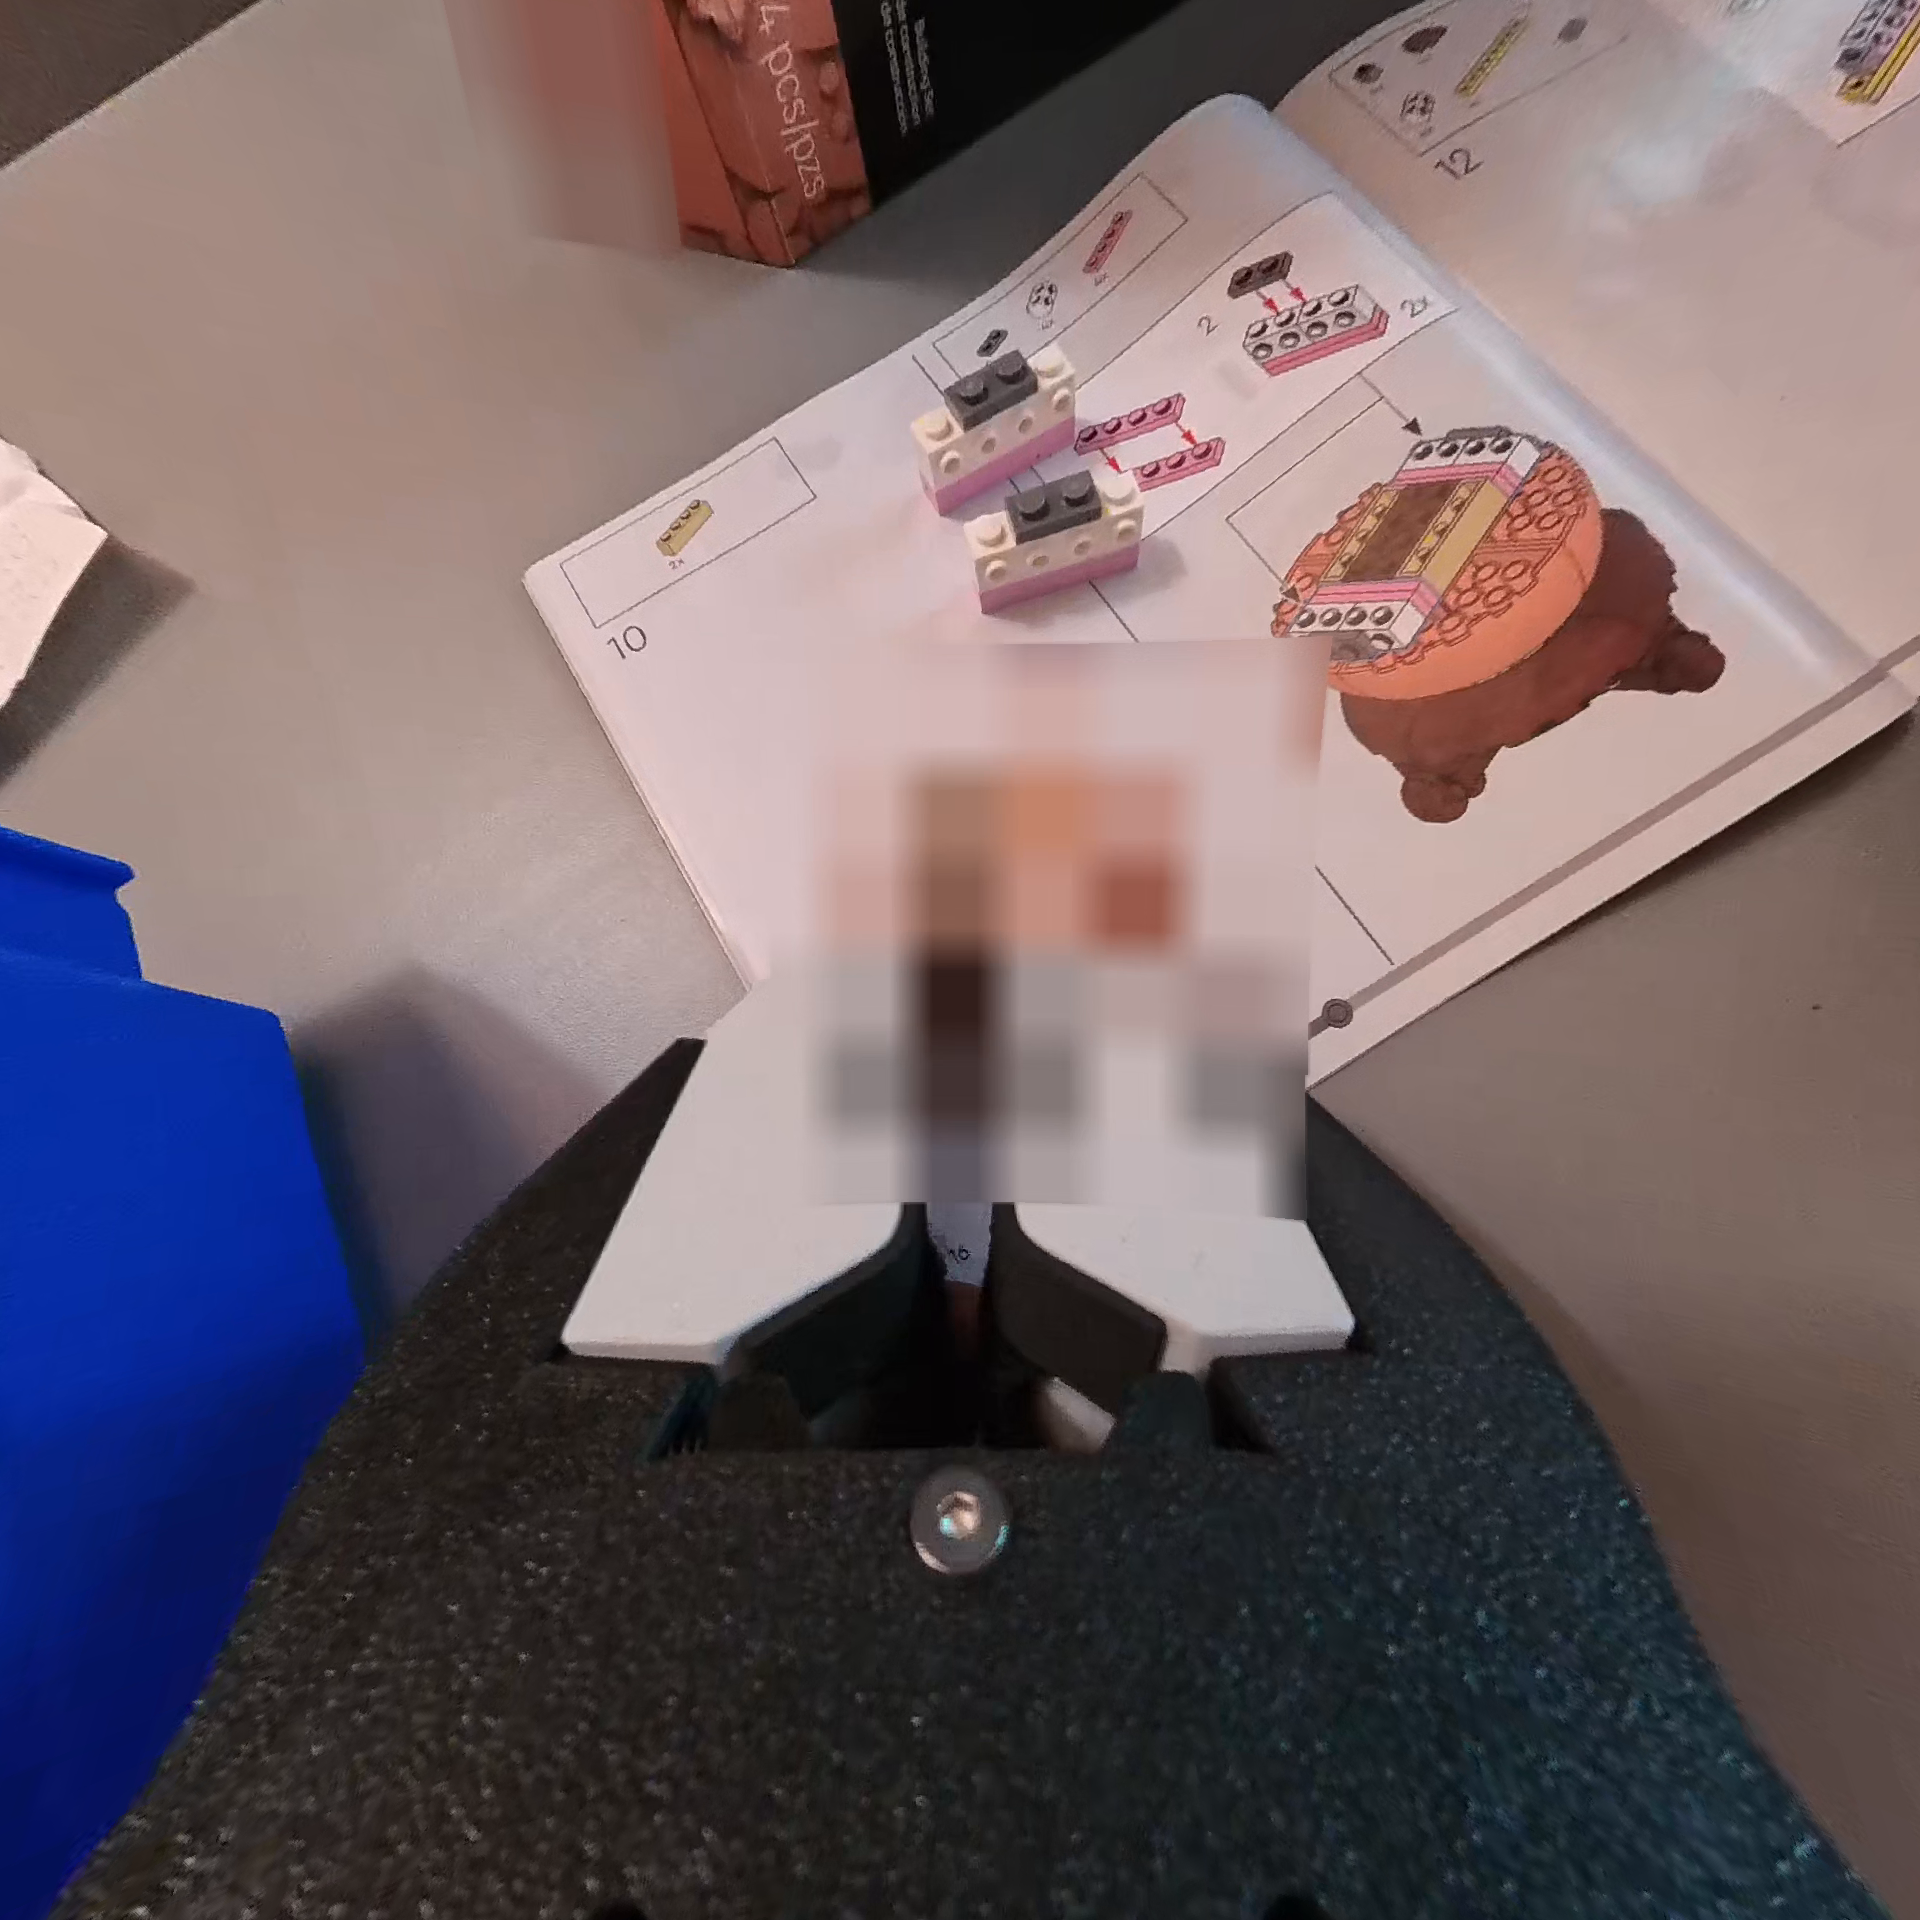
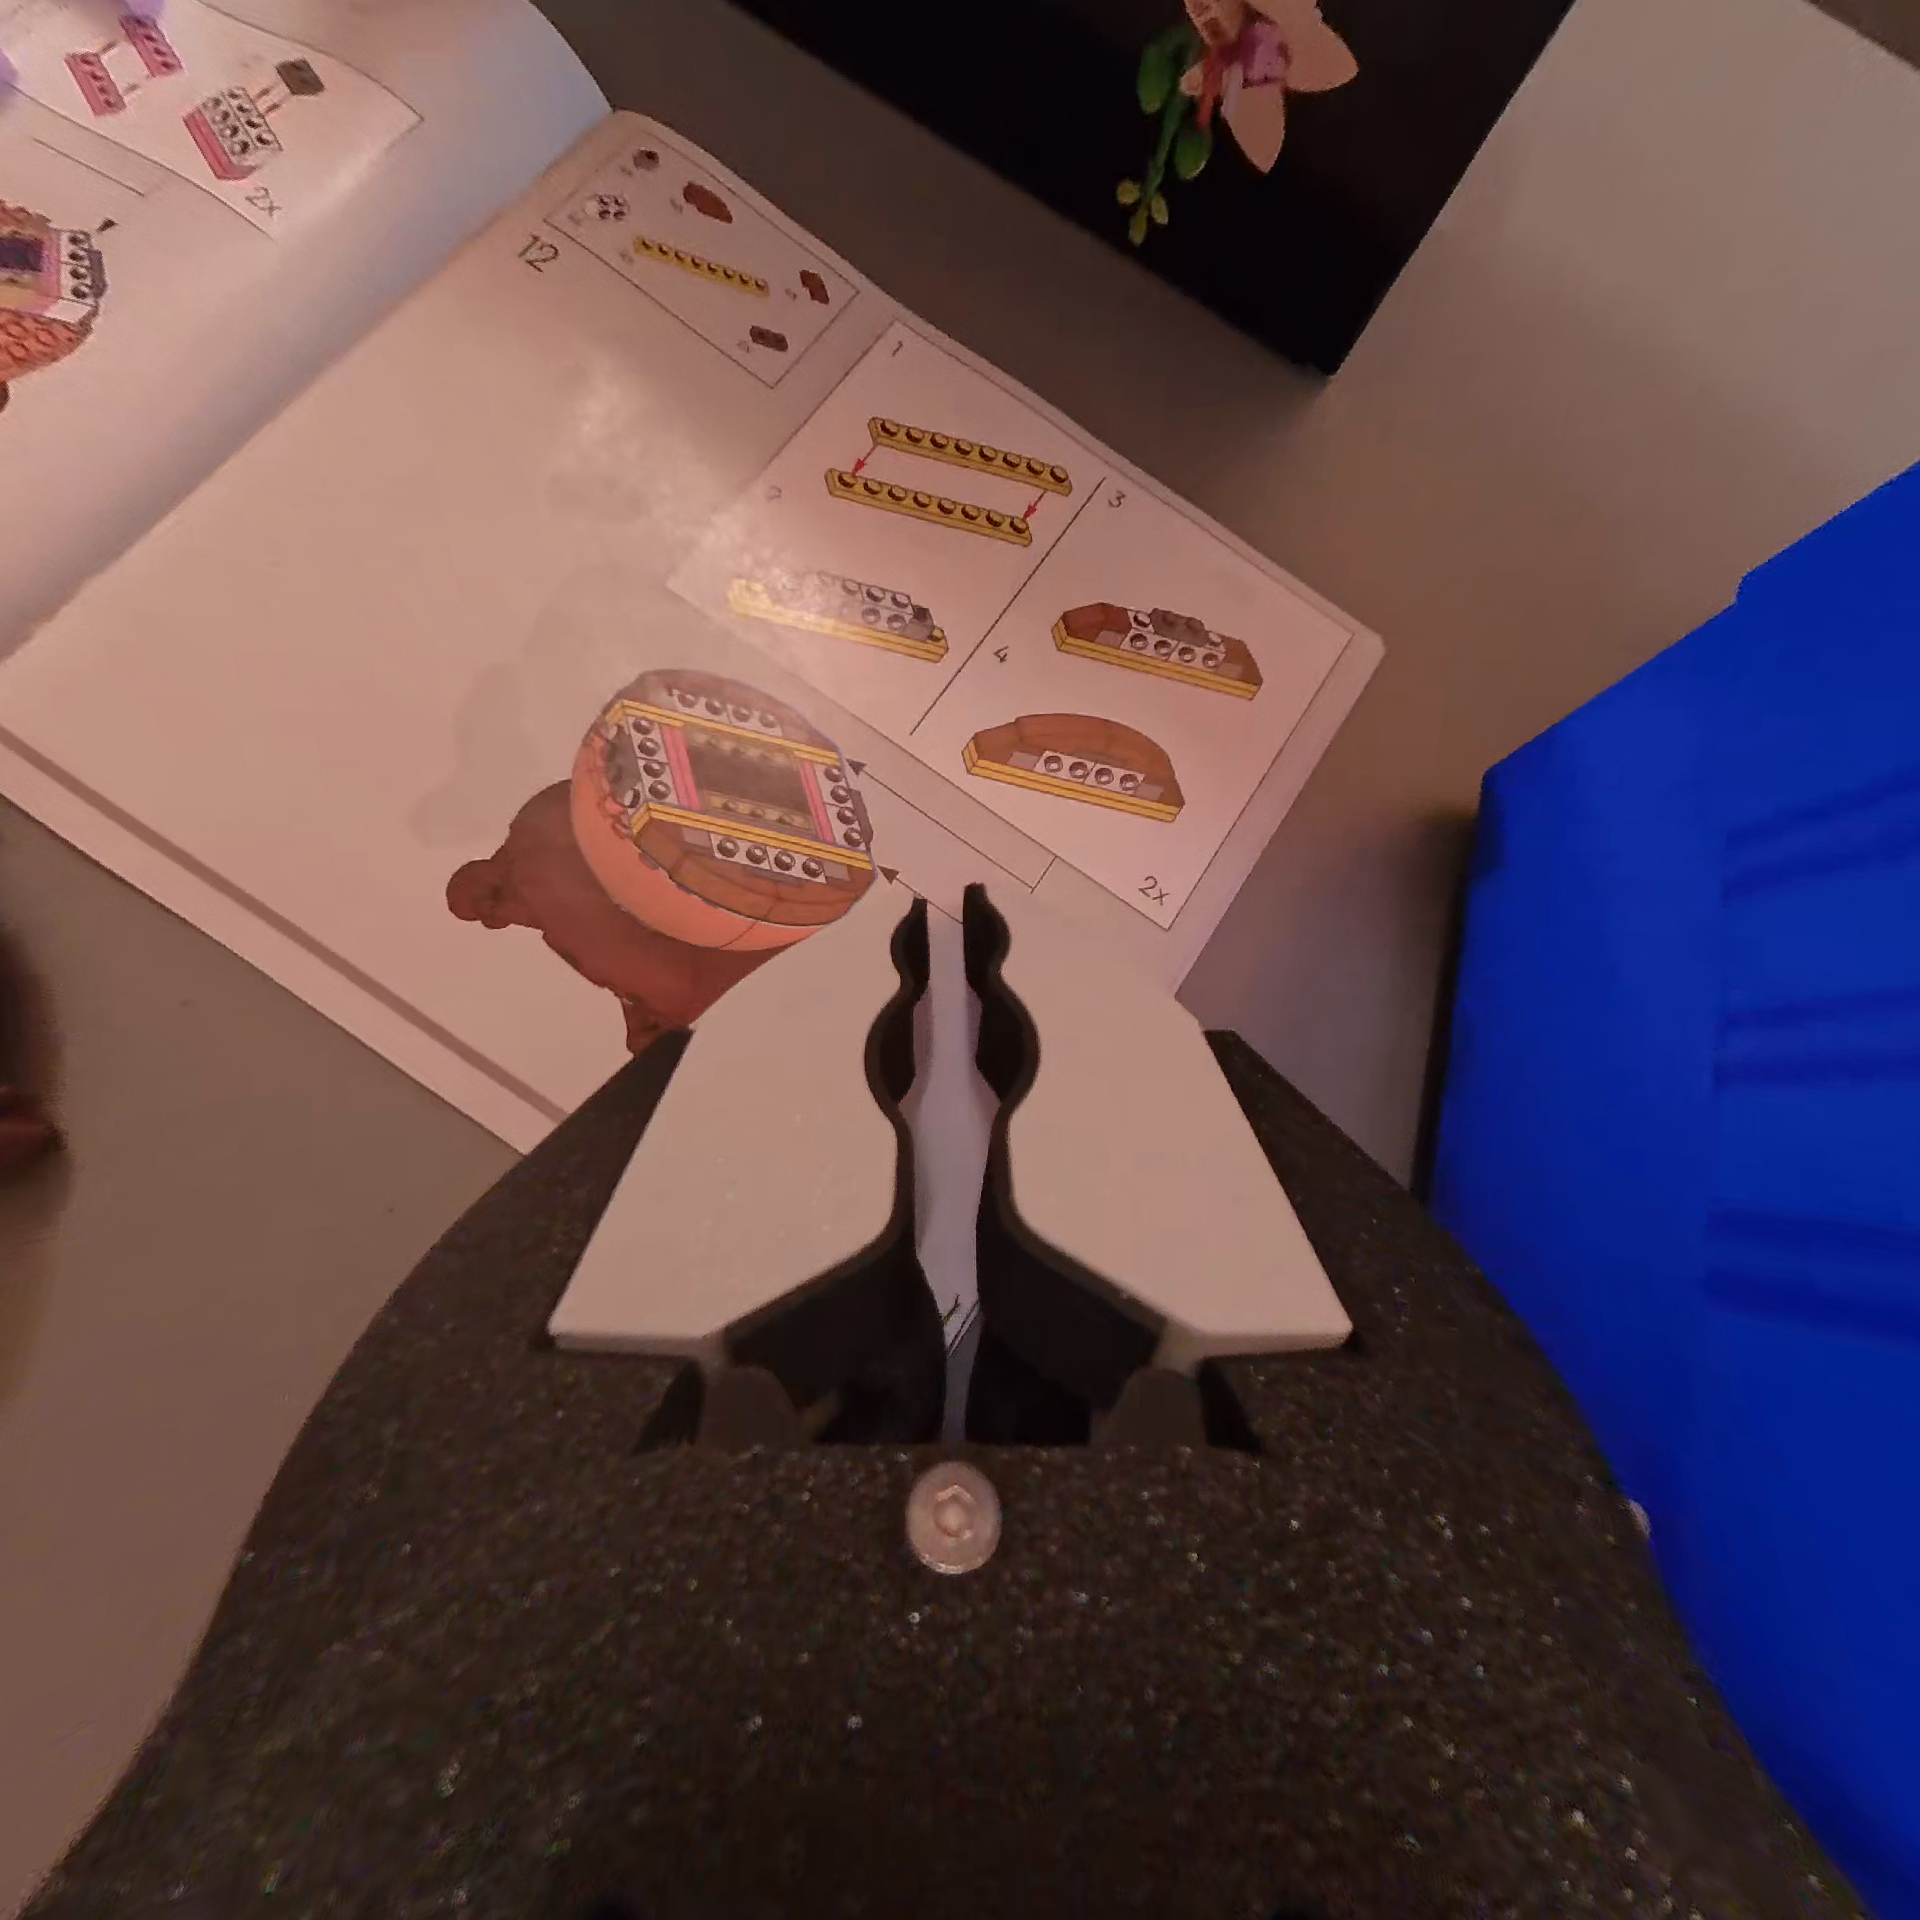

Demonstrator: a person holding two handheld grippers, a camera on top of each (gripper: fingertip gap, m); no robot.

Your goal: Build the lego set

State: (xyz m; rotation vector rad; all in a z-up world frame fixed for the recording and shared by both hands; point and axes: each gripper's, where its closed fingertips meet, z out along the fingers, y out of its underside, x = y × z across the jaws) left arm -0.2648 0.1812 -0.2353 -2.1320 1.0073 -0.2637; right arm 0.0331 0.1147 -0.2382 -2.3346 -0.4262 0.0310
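Booklet (image 1: 790,748) lay open on the grey surface (image 1: 343,436), and we saw two small brick assemblies (image 1: 992,431) sitting on its left page, one just beside the other, apart from both grippers. Each assembly (image 1: 1055,540) had a pink bottom layer, white bricks above and a dark grey plate on top. In the left wrist view we noted the left gripper (image 1: 961,1226) low over the near edge of the booklet; a mosaic patch covered its fingertips, so we could not tell whether it was narrow, wide or holding anything. Only the finger bases showed, close together. A blue bin (image 1: 135,1247) stood to the left, and an orange-and-black box (image 1: 769,125) stood beyond the booklet. In the right wrist view we noted the right gripper (image 2: 940,914) over the right page (image 2: 416,582), its fingers nearly together with only a thin slit between the tips, nothing gripped. Another blue bin (image 2: 1704,1039) sat to its right, and a black box (image 2: 1195,135) with a flower picture lay farther back.
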